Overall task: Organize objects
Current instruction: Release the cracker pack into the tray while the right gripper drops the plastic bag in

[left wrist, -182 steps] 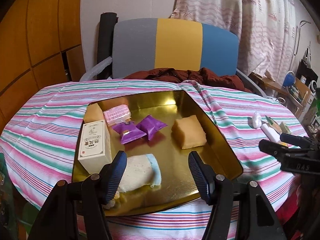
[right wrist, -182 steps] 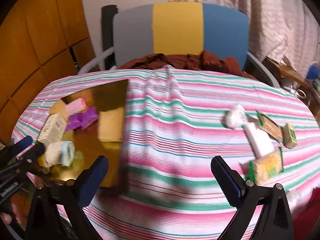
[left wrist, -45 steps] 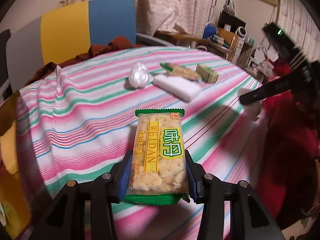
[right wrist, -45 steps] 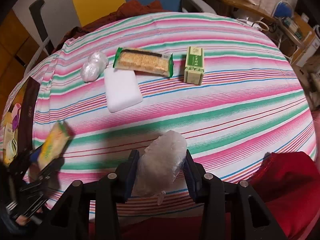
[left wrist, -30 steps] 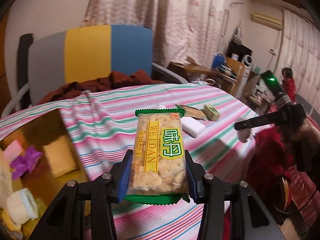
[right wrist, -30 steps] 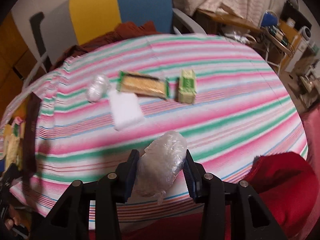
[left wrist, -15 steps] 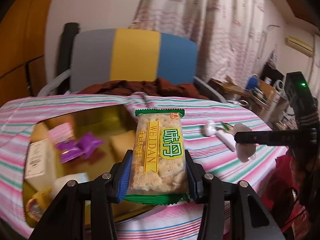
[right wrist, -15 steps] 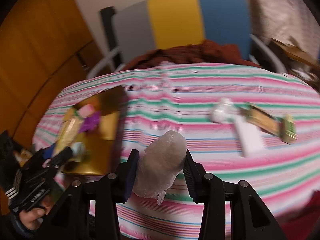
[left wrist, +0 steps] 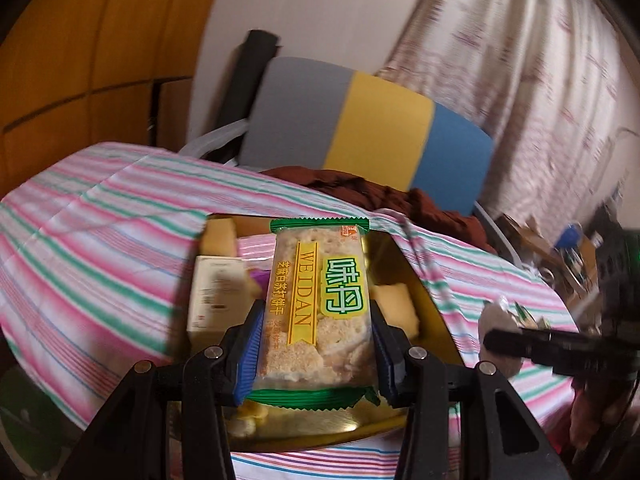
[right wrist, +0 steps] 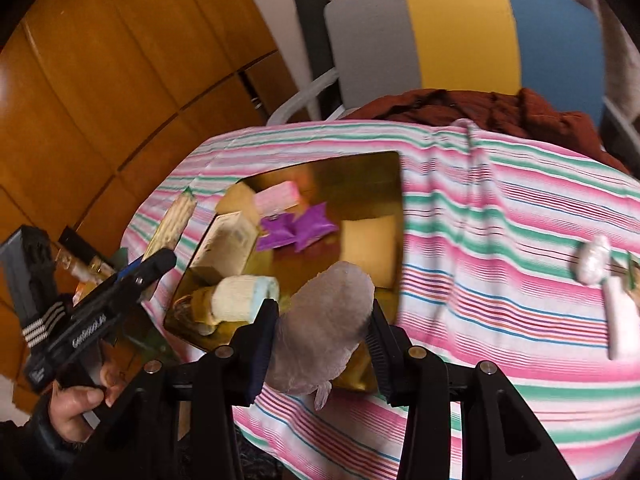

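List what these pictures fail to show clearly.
- Left wrist view: the cracker packet in the left tongs hides most of the gold tray.
- Left wrist view: print on the cream box is blurred.
- Right wrist view: the clear-wrapped item blocks the tray's near edge; its contents are unreadable.

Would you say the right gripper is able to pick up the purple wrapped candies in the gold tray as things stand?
Probably not yet. The right gripper is shut on a clear-wrapped bundle, so its fingers are full. The purple candies lie uncovered in the gold tray, so nothing else blocks them.
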A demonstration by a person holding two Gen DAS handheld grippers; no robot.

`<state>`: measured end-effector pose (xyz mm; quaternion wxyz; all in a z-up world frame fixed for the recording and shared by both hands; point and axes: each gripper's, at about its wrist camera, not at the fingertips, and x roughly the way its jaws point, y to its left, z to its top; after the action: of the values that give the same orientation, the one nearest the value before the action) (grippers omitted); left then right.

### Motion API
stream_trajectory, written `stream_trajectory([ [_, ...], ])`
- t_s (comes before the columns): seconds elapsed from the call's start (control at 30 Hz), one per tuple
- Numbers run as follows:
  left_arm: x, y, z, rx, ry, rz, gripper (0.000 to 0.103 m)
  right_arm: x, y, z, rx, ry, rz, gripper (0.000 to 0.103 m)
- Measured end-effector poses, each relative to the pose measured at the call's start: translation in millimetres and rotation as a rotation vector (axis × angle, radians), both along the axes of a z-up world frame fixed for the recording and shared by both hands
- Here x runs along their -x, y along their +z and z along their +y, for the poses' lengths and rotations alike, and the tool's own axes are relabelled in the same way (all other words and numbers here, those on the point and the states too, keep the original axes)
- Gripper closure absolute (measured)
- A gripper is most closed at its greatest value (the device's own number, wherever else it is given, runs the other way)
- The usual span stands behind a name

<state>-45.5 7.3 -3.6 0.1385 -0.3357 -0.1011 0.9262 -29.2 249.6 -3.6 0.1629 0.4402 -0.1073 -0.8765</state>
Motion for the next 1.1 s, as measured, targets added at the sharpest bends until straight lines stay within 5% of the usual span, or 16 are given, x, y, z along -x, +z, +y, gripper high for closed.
stream_trajectory([
  [0.2,21.4,-2.1,-3.6,-0.033,0.029,-0.033,0.055,17.0,-11.7,-29.5,-0.034,0.025,-0.017,0.055],
  [0.5,39.9,-10.2,21.2,0.051,0.013,-0.037,0.055,24.7,-28.3,-44.9,-0.074,0.043,-0.043,0.054],
  [0.57,40.1,-13.3,22.7,0.063,0.016,-0.048,0.055,25.2,-30.6,-46.4,-0.089,0.042,-0.041,0.049],
  [0.63,38.4,-15.1,23.7,0.087,0.024,-0.049,0.054,24.6,-31.3,-47.8,-0.109,0.032,-0.027,0.027],
  [0.77,29.9,-12.5,24.4,0.129,0.039,-0.028,0.048,22.6,-30.7,-50.5,-0.130,0.025,-0.005,0.023],
  [0.93,17.7,-5.1,26.5,0.161,0.045,0.010,0.046,13.3,-24.0,-50.9,-0.169,-0.018,0.055,0.001],
  [1.1,9.1,1.1,28.2,0.168,0.052,0.024,0.045,4.0,-14.2,-54.8,-0.237,-0.059,0.123,0.000],
])
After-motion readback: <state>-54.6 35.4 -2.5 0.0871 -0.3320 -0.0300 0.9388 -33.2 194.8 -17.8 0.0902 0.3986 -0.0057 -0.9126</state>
